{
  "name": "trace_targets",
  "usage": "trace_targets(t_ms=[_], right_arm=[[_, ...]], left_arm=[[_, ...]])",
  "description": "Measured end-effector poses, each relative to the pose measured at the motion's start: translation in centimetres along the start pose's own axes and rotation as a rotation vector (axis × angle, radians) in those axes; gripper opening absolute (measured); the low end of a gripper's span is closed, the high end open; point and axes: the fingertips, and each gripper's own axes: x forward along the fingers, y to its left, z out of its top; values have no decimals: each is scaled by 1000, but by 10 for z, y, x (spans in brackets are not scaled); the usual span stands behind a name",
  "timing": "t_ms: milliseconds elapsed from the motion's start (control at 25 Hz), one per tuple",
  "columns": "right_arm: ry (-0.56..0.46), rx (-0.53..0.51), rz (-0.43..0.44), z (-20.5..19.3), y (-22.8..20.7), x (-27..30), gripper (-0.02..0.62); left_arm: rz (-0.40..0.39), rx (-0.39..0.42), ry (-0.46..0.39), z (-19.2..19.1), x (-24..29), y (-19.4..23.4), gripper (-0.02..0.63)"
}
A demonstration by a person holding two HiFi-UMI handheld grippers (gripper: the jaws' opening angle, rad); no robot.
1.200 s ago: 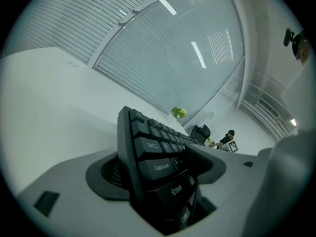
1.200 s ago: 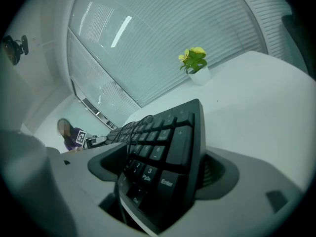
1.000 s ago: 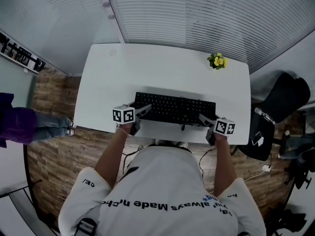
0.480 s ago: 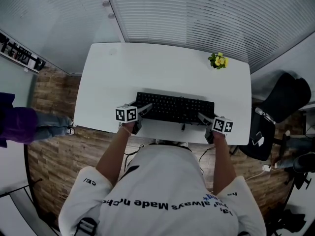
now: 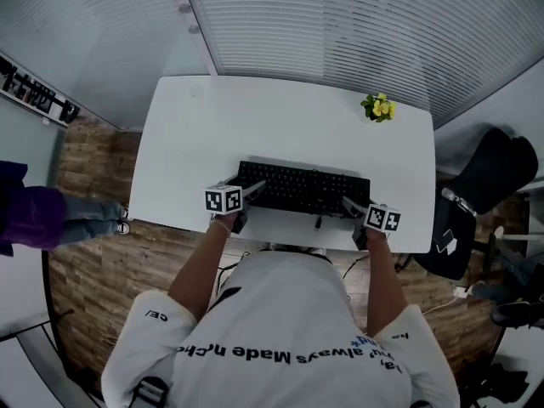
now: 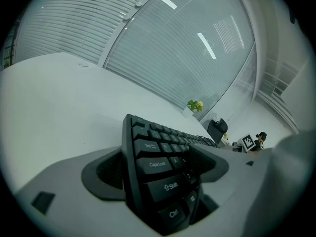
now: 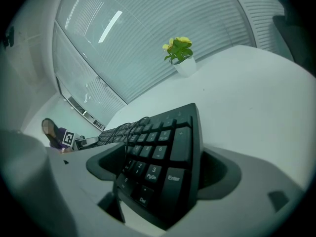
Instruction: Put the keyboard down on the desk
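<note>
Office, by the look of it. You stand at a white rectangular desk point(image 5: 212, 134) set against glass partition walls lined with pale horizontal blinds point(image 5: 340, 24). A black full-size keyboard point(image 5: 306, 187) is at the desk's near edge, and a small white pot of yellow flowers point(image 5: 378, 107) is at its far right corner. A black office chair point(image 5: 493, 172) is to your right, on wood-plank flooring point(image 5: 93, 262). Long bright strip lights point(image 6: 207, 46) show in the glass.

Keyboard point(image 5: 304, 189) lowered, closer to desk point(image 5: 255, 117).
</note>
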Motion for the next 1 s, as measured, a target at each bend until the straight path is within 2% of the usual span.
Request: trace_targets(t_ms=[240,440,1000], right_arm=[[8,-8,-31,1,0,3,463],[46,-99,-108,-5,-2,7,483],[43,-107,-182,-4,-7,8,502]], left_arm=[[39,6,5,-3,2,7,403],[91,95,57,-10,2,12,405],[155,107,52,-10,3,14,410]])
